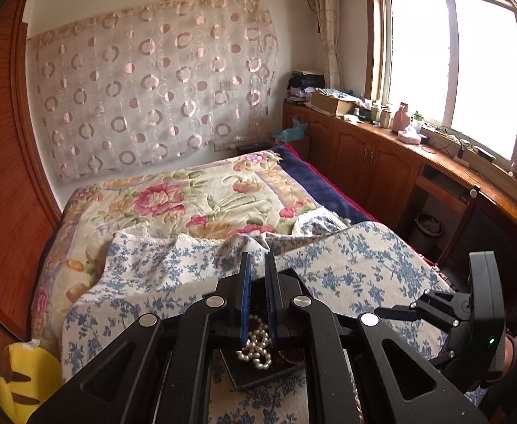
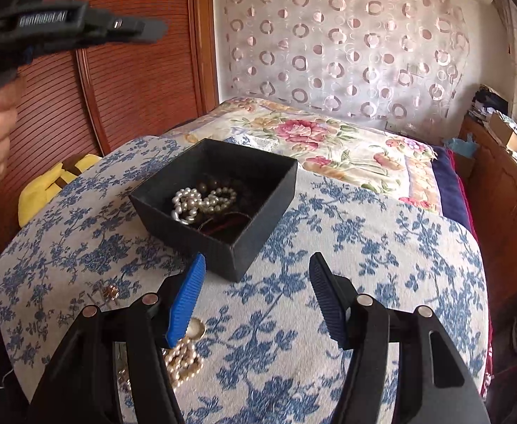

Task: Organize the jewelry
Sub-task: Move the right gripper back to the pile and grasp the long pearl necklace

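Hanging from the closed left tongs (image 1: pixel 257 275), a pearl strand (image 1: pixel 256 348) is held over the black box (image 2: pixel 219 201); the right tongs (image 2: pixel 255 296) are kept apart, empty.

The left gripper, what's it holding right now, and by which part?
The left gripper holds a pearl strand, pinched near its top low between the blue pads; the rest dangles in loops over the black box. The right gripper is empty.

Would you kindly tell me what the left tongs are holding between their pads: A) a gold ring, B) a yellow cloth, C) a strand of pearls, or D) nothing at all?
C: in the left wrist view the left tongs are shut on a strand of pearls dangling above the black box.
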`<state>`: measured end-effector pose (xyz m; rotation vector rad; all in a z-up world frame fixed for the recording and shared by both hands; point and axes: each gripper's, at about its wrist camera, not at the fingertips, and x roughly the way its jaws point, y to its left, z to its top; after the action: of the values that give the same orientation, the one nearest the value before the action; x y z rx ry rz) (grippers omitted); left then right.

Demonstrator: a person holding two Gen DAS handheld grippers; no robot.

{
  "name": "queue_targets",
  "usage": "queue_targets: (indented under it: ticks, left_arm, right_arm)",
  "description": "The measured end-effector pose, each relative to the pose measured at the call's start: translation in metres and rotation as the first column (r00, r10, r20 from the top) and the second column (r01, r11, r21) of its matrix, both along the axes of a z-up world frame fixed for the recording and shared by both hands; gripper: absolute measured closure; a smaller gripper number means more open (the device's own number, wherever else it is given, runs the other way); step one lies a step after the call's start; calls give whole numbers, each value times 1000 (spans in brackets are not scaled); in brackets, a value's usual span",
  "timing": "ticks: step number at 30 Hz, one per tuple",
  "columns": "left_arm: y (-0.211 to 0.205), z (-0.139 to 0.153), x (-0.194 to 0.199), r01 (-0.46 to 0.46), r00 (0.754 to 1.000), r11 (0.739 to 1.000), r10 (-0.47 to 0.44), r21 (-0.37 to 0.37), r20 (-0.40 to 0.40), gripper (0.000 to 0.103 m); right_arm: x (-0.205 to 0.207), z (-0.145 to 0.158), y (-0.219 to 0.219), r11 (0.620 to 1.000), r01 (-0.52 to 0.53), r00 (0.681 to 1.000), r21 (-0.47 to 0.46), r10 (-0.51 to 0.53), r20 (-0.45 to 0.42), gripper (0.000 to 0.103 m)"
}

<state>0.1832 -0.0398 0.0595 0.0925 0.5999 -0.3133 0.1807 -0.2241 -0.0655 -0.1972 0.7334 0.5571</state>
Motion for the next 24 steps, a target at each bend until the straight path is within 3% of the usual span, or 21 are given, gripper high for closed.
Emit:
queue_targets:
  ticks: [5, 12, 21, 24]
  left_arm:
    - [2, -32, -23, 7, 999, 1000, -7, 6, -48, 95]
    - [11, -81, -57, -9, 992, 1000, 11, 14, -129, 95]
    - [18, -114, -89, -39, 983, 999, 43, 28, -178, 95]
    - [18, -121, -100, -43, 983, 999, 48, 31, -179, 88]
  right_arm:
    - [-17, -5, -6, 1000, 7, 1000, 5, -7, -17, 40]
    - [-47, -24, 6, 999, -34, 997, -4, 33, -69, 57]
    - [-65, -35, 21, 997, -58, 988, 52, 65, -141, 63]
    - [-64, -36, 23, 996, -49, 985, 71, 60, -160, 63]
